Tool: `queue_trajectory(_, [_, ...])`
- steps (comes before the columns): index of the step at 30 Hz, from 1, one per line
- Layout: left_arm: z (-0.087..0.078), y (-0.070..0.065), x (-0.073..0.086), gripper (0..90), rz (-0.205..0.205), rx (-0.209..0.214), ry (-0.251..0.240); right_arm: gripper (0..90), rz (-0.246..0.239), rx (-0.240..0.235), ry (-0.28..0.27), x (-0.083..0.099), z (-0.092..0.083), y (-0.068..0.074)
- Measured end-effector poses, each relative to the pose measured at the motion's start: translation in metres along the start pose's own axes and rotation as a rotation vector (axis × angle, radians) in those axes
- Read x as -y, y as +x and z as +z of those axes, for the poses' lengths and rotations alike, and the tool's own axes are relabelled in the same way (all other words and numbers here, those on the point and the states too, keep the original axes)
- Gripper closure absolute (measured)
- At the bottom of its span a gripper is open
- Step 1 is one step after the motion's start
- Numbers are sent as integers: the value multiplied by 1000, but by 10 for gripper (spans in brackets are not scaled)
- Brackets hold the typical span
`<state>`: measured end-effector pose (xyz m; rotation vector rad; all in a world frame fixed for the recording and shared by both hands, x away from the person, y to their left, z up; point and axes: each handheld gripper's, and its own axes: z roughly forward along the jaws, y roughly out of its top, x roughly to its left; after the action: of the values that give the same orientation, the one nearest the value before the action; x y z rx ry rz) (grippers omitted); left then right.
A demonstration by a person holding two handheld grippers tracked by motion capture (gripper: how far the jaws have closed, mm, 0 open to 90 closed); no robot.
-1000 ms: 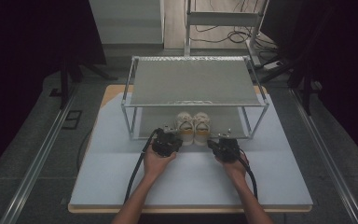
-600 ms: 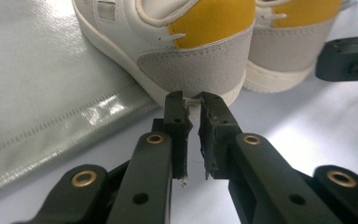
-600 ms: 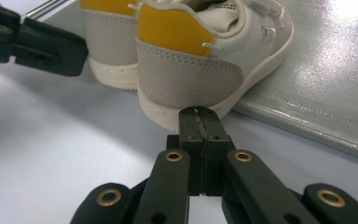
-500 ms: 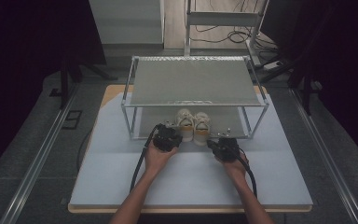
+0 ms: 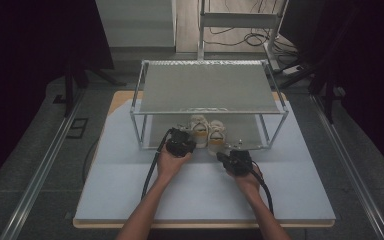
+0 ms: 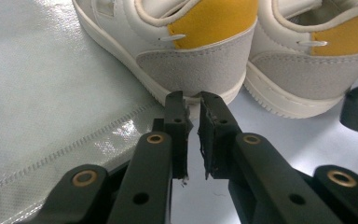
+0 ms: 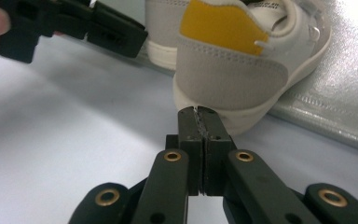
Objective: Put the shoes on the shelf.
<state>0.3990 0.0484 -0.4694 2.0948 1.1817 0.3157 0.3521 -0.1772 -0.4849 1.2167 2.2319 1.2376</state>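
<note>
Two grippers, both at the near edge of the rack, aimed at a pair of shoes.

Item 1, left gripper [image 5: 182, 142]: jaws nearly together with only a narrow slit, nothing between them; tips just at the heel of the left shoe [image 6: 186, 42], at sole level.

Item 2, right gripper [image 5: 236, 161]: jaws pressed flat together, empty; tips just short of the heel of the right shoe [image 7: 235, 60].

Item 3, shoes: white with grey heel patch and yellow collar, side by side, heels toward the person, standing on the silvery mat [image 6: 42, 93] of the lower shelf, under the rack [image 5: 207, 86].

Step, as judged: approach to the heels, before any grasp. Next move calls for parting the jaws wide enough to take a heel wall or collar, then closing.

Edges and room: the white table [image 5: 130, 190] in front lies open for drawing the shoes out. Farther in, the upper shelf limits lifting, and the front posts [image 5: 136, 130] bound sideways travel. The shoes nearly touch, leaving little room between them.
</note>
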Motion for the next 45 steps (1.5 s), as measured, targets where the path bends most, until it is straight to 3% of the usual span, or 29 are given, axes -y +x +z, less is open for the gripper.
queue_trajectory(9, [1,0,0,817,-6,7,-7,892,1,27,-6,-12,6,-6])
queue_trajectory(16, [2,1,0,816,-12,15,-5,892,17,62,2,-23,23,-16])
queue_trajectory(25, [2,1,0,812,-11,12,-4,892,43,92,10,-25,41,-28])
queue_trajectory(33, [9,7,-8,797,17,-17,14,891,42,90,7,-25,41,-28])
queue_trajectory(34, [12,6,-9,798,-28,-21,25,891,42,91,6,-25,42,-28])
queue_trajectory(43, [22,12,-15,798,-30,-23,20,892,41,90,7,-26,42,-30])
queue_trajectory(45, [22,11,-15,801,-17,-31,21,892,43,109,5,-28,46,-33])
